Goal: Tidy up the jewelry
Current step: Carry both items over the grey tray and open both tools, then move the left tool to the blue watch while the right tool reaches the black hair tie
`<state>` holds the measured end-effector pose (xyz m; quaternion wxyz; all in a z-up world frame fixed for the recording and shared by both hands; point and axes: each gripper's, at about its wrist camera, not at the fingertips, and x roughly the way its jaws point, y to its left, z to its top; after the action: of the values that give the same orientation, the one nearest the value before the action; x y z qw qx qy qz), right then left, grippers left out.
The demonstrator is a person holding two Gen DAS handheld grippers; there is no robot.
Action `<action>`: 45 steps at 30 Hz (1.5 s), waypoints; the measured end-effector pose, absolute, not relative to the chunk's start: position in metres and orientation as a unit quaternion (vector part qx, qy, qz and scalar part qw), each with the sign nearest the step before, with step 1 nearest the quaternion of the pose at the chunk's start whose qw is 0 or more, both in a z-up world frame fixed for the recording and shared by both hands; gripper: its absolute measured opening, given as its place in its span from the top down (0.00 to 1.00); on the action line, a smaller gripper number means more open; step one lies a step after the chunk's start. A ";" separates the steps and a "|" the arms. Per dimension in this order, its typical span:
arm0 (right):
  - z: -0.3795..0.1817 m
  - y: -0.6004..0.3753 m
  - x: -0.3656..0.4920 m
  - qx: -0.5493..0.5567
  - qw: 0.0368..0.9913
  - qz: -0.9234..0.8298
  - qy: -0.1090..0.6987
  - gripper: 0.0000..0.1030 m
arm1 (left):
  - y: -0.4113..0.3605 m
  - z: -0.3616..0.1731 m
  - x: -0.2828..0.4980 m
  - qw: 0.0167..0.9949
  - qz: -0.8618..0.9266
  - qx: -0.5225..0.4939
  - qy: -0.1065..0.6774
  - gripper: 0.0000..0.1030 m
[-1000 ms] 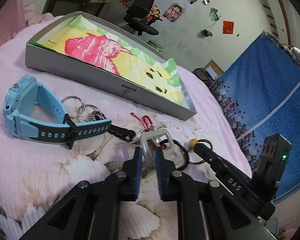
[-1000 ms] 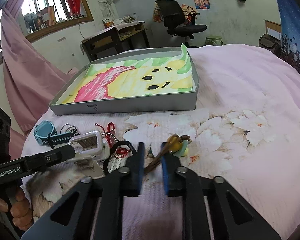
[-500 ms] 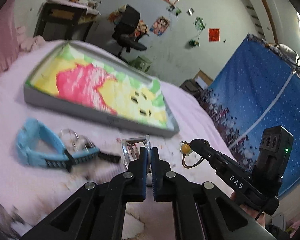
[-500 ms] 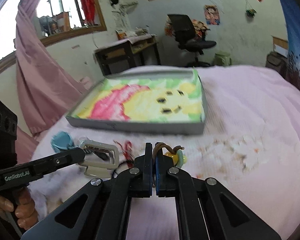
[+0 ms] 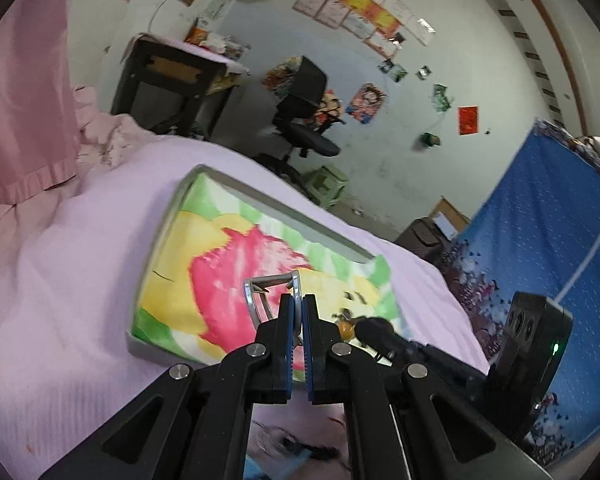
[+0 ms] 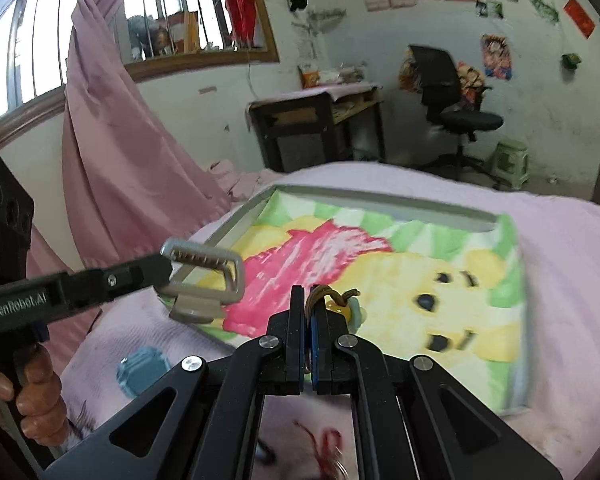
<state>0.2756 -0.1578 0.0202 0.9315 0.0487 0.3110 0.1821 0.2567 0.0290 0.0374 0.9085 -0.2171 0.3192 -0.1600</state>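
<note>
The left gripper (image 5: pixel 298 312), angled downward at the lower centre of its view, is clamped on a silver metal clip (image 5: pixel 272 292) held above the grey tray (image 5: pixel 284 210) lined with a cartoon cloth. In the right wrist view it reaches in from the left edge, a hand (image 6: pixel 24 396) wrapped round its handle at the lower left. The right gripper (image 6: pixel 307 312), also tilted down at the lower centre, pinches a brown cord with a yellow bead (image 6: pixel 340 302) over the tray's near edge. A blue watch (image 6: pixel 142 370) lies on the pink bedspread (image 6: pixel 572 256), lower left.
</note>
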 end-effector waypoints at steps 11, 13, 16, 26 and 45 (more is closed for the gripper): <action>-0.020 -0.145 0.285 0.043 0.910 0.178 0.373 0.97 | 0.031 0.004 0.263 0.905 -0.137 -0.192 0.354 0.95; -0.020 -0.146 0.282 0.042 0.909 0.174 0.377 0.96 | 0.029 0.003 0.257 0.908 -0.131 -0.181 0.353 0.95; -0.018 -0.152 0.273 0.046 0.911 0.165 0.374 0.84 | 0.028 0.001 0.249 0.908 -0.125 -0.173 0.360 0.93; 0.012 -0.174 0.217 0.062 0.943 0.134 0.297 0.34 | 0.025 0.012 0.192 0.932 -0.117 -0.139 0.314 0.41; 0.036 -0.199 0.084 0.068 0.969 0.091 0.217 0.01 | 0.024 0.044 0.069 0.965 -0.097 -0.100 0.221 0.07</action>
<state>0.0837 -0.1989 0.0359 0.9694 0.0685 0.2171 0.0913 0.0694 0.0239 0.0443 0.9653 -0.1000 0.2209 -0.0971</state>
